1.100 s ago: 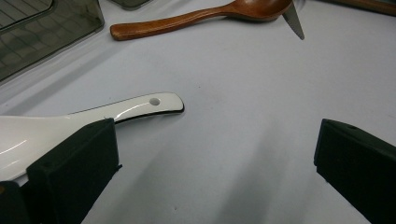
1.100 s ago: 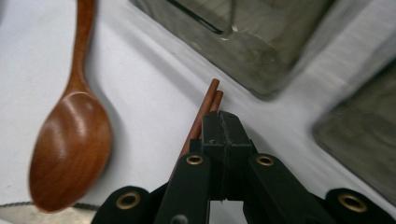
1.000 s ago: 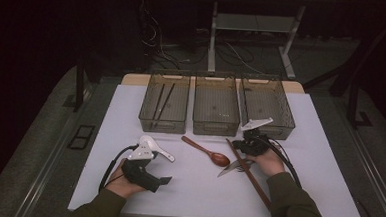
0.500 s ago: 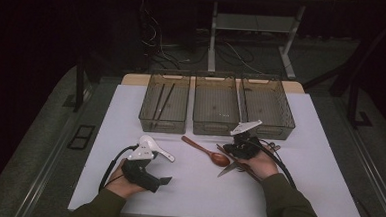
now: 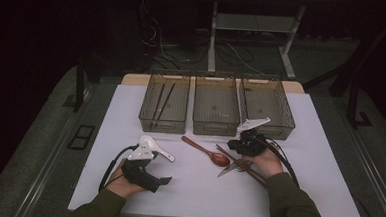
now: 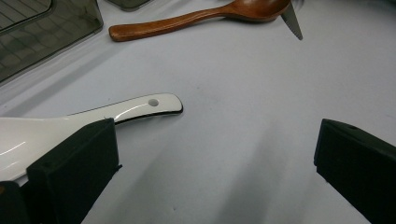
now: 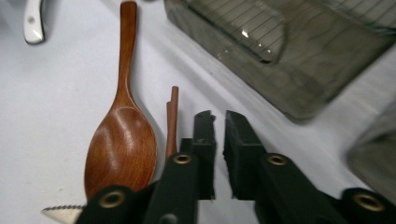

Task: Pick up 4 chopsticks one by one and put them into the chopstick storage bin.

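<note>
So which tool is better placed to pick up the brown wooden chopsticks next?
The right tool: its nearly closed jaws sit directly beside the brown wooden chopsticks, next to the brown wooden spoon. The left tool, jaws wide open, lies across the table by the white ceramic spoon.

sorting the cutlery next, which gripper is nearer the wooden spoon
Right. The right gripper sits just beside the wooden spoon, next to its bowl. The left gripper is farther off, near the white spoon.
</note>
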`<state>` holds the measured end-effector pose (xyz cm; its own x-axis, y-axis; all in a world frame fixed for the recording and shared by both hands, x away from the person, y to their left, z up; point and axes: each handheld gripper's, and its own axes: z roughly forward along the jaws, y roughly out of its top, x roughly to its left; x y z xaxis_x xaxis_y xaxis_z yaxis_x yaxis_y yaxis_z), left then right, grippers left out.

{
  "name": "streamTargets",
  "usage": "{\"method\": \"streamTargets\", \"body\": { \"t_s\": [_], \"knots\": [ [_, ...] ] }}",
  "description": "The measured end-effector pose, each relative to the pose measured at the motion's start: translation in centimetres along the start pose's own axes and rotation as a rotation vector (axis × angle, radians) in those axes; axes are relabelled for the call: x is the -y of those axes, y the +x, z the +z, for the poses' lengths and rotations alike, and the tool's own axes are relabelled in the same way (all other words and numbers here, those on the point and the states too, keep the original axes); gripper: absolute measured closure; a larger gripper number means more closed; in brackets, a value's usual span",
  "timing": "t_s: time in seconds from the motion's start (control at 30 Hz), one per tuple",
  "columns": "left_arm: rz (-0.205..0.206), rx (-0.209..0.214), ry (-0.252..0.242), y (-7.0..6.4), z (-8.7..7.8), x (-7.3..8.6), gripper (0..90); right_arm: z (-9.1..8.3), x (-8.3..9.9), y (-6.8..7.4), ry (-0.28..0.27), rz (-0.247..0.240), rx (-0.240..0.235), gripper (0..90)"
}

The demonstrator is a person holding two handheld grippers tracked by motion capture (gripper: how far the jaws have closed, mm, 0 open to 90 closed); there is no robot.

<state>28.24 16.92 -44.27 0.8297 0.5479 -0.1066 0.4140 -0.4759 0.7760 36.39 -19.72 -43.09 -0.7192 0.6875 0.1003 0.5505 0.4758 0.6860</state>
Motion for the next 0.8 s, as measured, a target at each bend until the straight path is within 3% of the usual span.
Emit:
{"method": "streamTargets", "body": {
  "t_s": [0.17,0.4,0.8],
  "knots": [
    [0.004,0.002,-0.007,0.1,-0.1,0.0,0.0,-1.9,0.6,-0.7,-0.024,0.043,-0.023,57.6],
    [0.012,0.010,-0.020,0.1,-0.4,0.0,0.0,-4.8,2.3,-1.4,-0.038,0.072,-0.047,46.4],
    [-0.013,0.031,-0.057,0.2,-0.8,0.2,0.0,-8.3,6.1,-1.3,-0.049,0.056,-0.073,45.8]
  ]
}}
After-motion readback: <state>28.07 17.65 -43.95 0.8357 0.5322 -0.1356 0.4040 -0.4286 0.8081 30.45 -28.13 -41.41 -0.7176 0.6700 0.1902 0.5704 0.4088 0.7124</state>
